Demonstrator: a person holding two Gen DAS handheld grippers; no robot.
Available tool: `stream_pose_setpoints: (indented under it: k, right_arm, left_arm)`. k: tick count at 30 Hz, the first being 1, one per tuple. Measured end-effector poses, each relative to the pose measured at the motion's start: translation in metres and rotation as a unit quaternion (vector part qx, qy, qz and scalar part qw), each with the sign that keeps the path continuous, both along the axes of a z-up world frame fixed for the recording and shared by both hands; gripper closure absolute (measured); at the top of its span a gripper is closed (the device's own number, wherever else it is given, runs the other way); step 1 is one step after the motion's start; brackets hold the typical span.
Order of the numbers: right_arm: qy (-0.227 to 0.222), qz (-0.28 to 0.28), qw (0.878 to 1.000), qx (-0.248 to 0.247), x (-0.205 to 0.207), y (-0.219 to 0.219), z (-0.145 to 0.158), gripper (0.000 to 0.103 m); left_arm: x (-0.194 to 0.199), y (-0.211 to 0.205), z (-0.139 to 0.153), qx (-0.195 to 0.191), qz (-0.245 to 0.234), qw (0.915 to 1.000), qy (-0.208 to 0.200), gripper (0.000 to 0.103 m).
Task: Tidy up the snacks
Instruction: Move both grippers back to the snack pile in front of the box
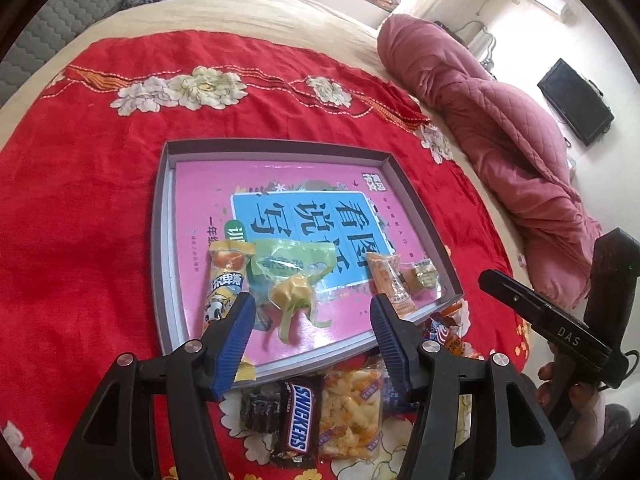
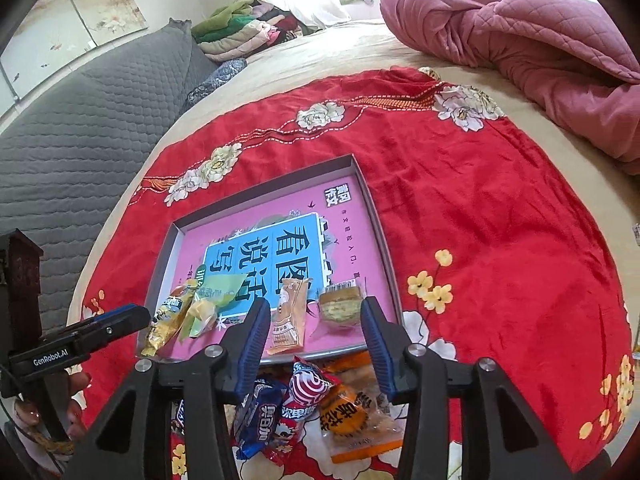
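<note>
A shallow grey box (image 1: pixel 160 216) (image 2: pixel 376 216) lined with a pink book cover lies on a red floral cloth. Along its near side lie a yellow stick pack (image 1: pixel 222 280) (image 2: pixel 168 320), a green-wrapped cake (image 1: pixel 292 276) (image 2: pixel 208 304), an orange pack (image 1: pixel 390 284) (image 2: pixel 288 316) and a small clear-wrapped pastry (image 1: pixel 424 276) (image 2: pixel 340 304). Loose snacks lie in front of the box: a Snickers bar (image 1: pixel 298 420), a rice-cracker pack (image 1: pixel 350 416), a blue pack (image 2: pixel 256 416), a red-swirl pack (image 2: pixel 308 392) and an orange pack (image 2: pixel 356 420). My left gripper (image 1: pixel 312 316) is open and empty above the green cake. My right gripper (image 2: pixel 314 324) is open and empty over the box's near edge.
The red cloth (image 1: pixel 80 200) covers a beige bed. A pink quilt (image 1: pixel 500 120) (image 2: pixel 540 52) is bunched at the far right. A grey padded headboard (image 2: pixel 80 140) and folded clothes (image 2: pixel 244 28) lie to the left.
</note>
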State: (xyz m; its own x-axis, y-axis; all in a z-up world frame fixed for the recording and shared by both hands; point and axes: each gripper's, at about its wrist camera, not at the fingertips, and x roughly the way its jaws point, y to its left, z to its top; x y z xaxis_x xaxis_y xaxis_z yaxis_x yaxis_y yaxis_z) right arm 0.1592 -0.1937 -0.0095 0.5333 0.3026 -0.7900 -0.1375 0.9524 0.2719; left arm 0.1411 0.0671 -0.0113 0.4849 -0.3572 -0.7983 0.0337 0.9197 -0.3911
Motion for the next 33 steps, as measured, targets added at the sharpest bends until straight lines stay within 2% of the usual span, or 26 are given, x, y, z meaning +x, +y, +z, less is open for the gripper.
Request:
stream_pose_setpoints:
  k: [3,13,27,33]
  right_arm:
    - [-0.007,-0.003,1.000,-0.004,-0.003,-0.004,0.004,0.052]
    - [-0.016,-0.002,1.000,-0.012,-0.013,-0.010,0.012,0.050]
    - [-0.008,-0.002,1.000,-0.022,-0.023,-0.014,0.008,0.049]
    - [-0.004,0.006,1.000,-0.026,-0.028,-0.012,0.005,0.046]
  left_arm:
    - [-0.003,0.002,0.003,-0.002,0.003,1.0000,-0.003,0.041]
    - [-0.014,0.002,0.009,-0.009,-0.010,0.9999,-0.008,0.041]
    - [-0.026,0.012,0.011,-0.012,-0.008,0.9999,-0.006,0.041]
    - [-0.031,0.006,0.008,-0.012,-0.021,0.9997,0.002,0.041]
